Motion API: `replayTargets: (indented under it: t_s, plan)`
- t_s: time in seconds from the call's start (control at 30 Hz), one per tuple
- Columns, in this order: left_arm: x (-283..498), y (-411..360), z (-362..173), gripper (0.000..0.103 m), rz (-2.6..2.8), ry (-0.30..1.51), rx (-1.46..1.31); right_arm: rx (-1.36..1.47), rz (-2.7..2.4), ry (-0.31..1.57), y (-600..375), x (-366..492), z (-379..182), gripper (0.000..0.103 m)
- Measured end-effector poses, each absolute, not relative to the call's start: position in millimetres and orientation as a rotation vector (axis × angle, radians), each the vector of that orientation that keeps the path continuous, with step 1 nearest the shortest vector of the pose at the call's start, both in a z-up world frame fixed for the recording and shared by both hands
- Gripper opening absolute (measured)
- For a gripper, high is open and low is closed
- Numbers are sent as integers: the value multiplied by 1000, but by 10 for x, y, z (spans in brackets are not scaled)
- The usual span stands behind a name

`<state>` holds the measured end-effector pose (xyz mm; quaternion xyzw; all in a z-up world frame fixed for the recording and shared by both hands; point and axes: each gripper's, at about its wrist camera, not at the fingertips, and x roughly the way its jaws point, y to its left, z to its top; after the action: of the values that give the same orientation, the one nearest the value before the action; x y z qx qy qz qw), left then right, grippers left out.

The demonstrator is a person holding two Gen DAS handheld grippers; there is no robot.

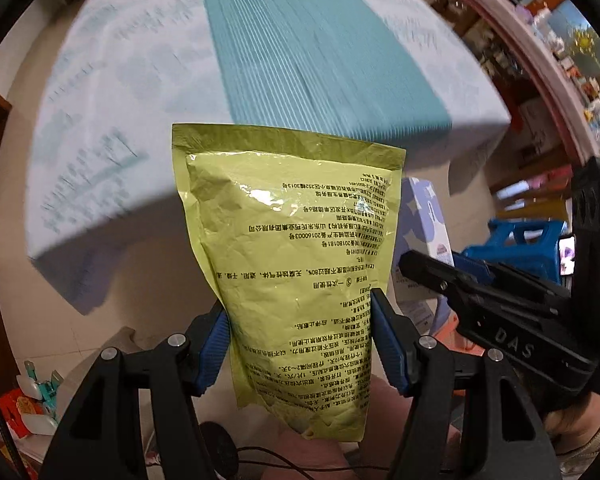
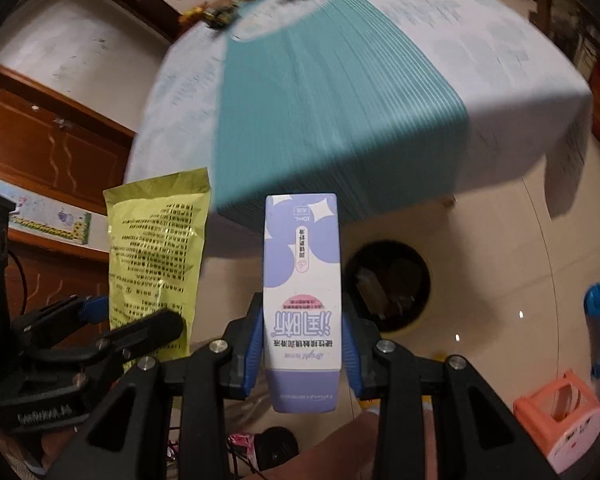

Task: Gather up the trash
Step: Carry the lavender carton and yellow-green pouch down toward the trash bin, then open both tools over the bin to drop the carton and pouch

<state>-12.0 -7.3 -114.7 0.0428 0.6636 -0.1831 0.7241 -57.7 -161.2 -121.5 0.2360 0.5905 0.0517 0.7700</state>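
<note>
"DAS" on right claw (image 1: 424, 268) body; "10mL" on purple-white box (image 2: 301, 280); yellow pouch (image 1: 296, 264) print Chinese, upside down.

— What stands in the middle of the room?
— A table (image 2: 500, 80) draped in a pale printed cloth with a teal striped band (image 1: 312, 60) down its centre. Small blurred items lie at its far end.
— And the floor?
— Glossy cream tiles (image 2: 500, 232) that catch points of light.
— The walls?
— White plaster (image 2: 72, 36), with brown wooden cabinets (image 2: 40, 148) to the left.
— Anything low down?
— A blue stool (image 1: 528, 240) and a pink one (image 2: 560, 420); possibly cluttered shelves (image 1: 560, 60) on the right.
</note>
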Motion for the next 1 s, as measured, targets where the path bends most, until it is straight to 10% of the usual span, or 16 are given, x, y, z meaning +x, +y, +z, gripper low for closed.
replayTargets:
  t_s: [0.57, 1.0]
  plan:
    - [30, -477, -3714, 65, -317, 1665, -43, 489, -2, 1486, -2014, -671, -3608, 34]
    - [108, -378, -4311, 91, -197, 1629, -91, 492, -1, 1510, -2030, -342, -4452, 34]
